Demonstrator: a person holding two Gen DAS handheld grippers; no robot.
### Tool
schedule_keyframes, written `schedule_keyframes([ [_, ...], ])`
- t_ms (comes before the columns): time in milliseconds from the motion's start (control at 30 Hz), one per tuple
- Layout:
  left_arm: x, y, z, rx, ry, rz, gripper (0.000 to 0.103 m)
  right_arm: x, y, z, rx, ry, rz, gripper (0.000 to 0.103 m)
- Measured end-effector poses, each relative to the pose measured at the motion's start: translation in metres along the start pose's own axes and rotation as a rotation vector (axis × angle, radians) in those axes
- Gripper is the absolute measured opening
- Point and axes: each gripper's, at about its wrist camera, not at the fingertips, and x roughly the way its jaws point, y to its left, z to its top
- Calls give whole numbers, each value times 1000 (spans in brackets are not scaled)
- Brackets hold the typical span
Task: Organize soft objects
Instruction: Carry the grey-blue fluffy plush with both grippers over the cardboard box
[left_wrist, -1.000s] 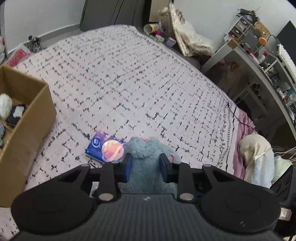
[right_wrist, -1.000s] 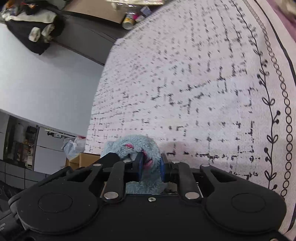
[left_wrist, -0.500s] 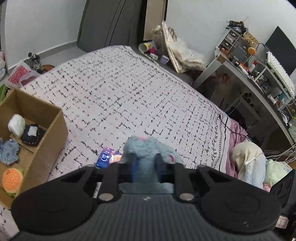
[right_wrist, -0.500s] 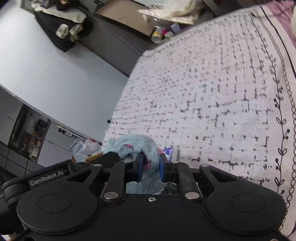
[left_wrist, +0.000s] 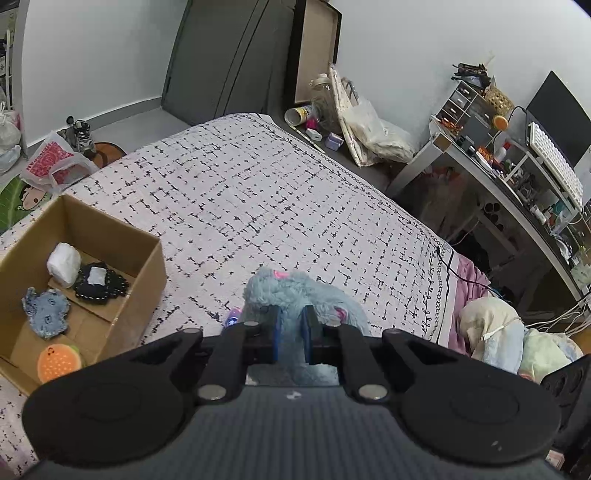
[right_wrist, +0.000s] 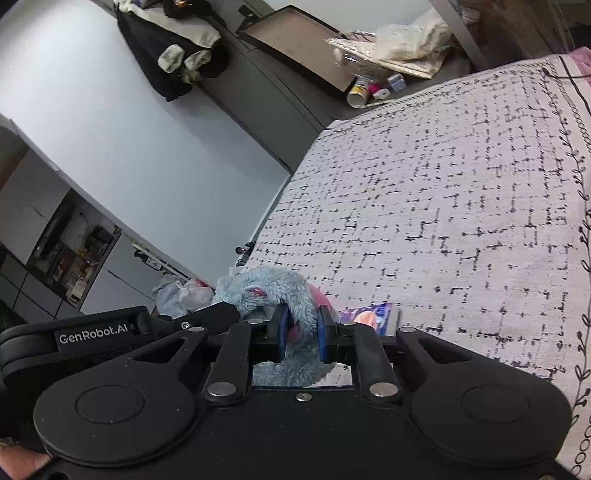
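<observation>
A fluffy blue plush toy (left_wrist: 291, 295) with pink patches is held above the bed by both grippers. My left gripper (left_wrist: 291, 338) is shut on its blue fur. My right gripper (right_wrist: 301, 338) is shut on another part of the plush toy (right_wrist: 273, 291), and the left gripper's body shows beside it. A cardboard box (left_wrist: 146, 258) stands on the bed at the left. It holds several soft items: a white one (left_wrist: 63, 264), a black one (left_wrist: 99, 282), a denim one (left_wrist: 47, 312) and a burger-shaped one (left_wrist: 59, 363).
A small colourful packet (right_wrist: 371, 315) lies on the patterned bedspread (left_wrist: 266, 206) below the plush; it peeks out in the left wrist view (left_wrist: 233, 317). A cluttered desk (left_wrist: 517, 177) stands right of the bed. Clothes (left_wrist: 506, 339) are piled at the bed's right edge.
Both grippers have lifted the plush toy well above the bed. My left gripper has closed tighter on it. The box's inside has come into view.
</observation>
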Motion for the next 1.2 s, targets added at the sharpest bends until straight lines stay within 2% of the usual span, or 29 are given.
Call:
schedule_keyframes([
  [467, -28, 48, 15, -10, -37, 40, 11, 25, 51, -23, -80, -9, 57, 15],
  [1200, -39, 129, 35, -127, -40, -20, 11, 57, 102, -31, -171, -19, 115, 15],
])
